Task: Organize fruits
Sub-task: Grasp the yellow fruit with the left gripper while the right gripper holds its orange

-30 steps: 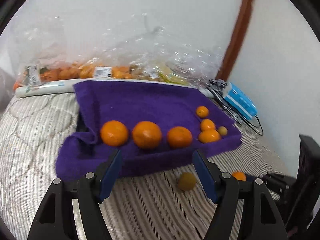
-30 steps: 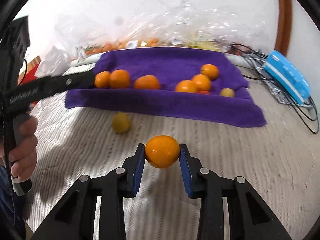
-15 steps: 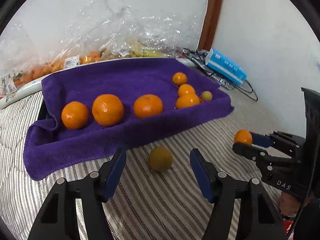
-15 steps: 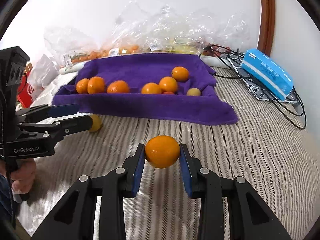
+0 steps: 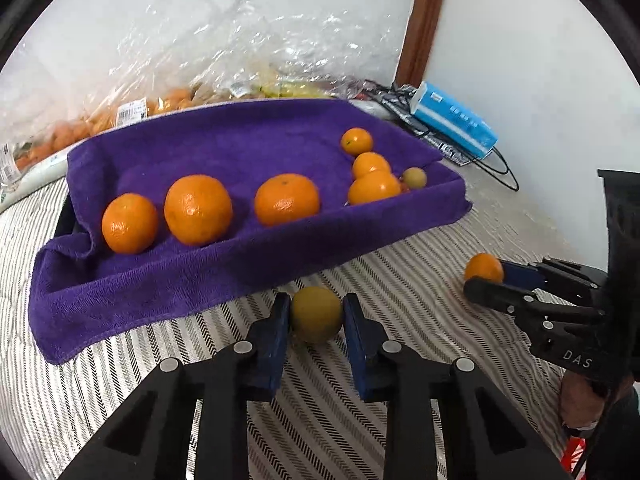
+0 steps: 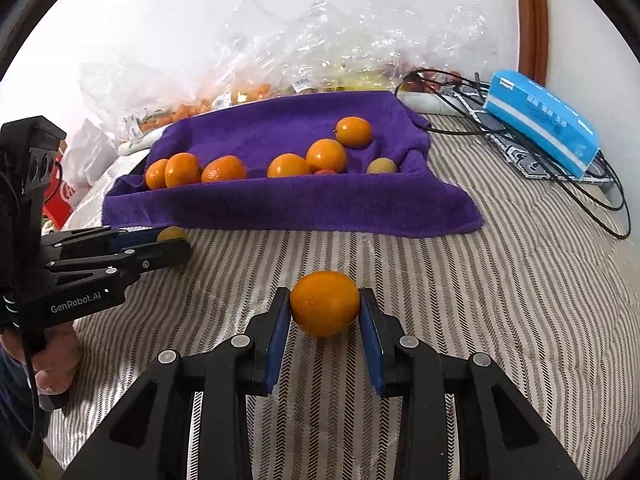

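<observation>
Left gripper (image 5: 316, 314) pinches the lime (image 5: 316, 312), right gripper (image 6: 324, 308) the orange (image 6: 324, 304); round fruit could squirt forward from either's jaws.

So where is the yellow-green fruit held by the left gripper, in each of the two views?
Left wrist view: the yellow-green fruit sits bottom centre, between the left gripper's blue pads.
Right wrist view: far left, mid height, mostly hidden behind that gripper's fingers.
Shared landmark: the purple towel.

bagged fruit (image 5: 168, 100) blurred (behind plastic), hand (image 6: 52, 364) cropped
</observation>
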`<action>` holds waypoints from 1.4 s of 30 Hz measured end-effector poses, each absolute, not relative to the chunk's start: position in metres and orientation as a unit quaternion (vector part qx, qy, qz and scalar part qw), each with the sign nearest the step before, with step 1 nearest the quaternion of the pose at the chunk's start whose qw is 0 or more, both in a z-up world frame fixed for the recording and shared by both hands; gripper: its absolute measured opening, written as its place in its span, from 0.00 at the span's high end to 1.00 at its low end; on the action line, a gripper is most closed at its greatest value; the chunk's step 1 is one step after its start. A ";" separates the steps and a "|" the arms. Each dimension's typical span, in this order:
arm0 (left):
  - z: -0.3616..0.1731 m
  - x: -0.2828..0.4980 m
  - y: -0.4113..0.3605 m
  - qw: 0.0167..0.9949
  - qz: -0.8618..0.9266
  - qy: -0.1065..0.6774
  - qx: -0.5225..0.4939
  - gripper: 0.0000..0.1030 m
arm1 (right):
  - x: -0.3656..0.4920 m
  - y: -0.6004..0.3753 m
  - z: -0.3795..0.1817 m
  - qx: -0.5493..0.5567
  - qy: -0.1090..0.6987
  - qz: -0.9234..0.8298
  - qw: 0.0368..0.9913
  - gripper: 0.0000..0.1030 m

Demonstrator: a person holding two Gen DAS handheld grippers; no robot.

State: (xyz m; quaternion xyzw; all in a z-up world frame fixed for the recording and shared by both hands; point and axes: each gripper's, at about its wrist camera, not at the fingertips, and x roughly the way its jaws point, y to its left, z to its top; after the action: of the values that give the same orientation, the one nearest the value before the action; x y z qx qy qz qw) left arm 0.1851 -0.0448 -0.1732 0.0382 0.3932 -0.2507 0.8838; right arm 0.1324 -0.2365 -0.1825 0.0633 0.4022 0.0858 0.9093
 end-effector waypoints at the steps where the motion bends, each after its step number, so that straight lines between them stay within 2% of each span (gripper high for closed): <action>1: -0.172 0.184 -0.045 0.885 -0.251 0.389 0.038 0.75 | 0.132 -0.238 -0.182 0.067 0.401 0.088 0.909 0.67; 42: -0.130 0.171 -0.008 0.926 -0.236 0.290 -0.047 0.75 | 0.123 -0.225 -0.168 0.069 0.360 0.073 0.927 0.67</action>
State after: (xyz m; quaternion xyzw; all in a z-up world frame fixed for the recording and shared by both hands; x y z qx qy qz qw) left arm 0.1712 -0.0082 -0.1304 -0.0471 0.2900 -0.2362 0.9262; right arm 0.1228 -0.2250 -0.1676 0.0687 0.3605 0.0734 0.9273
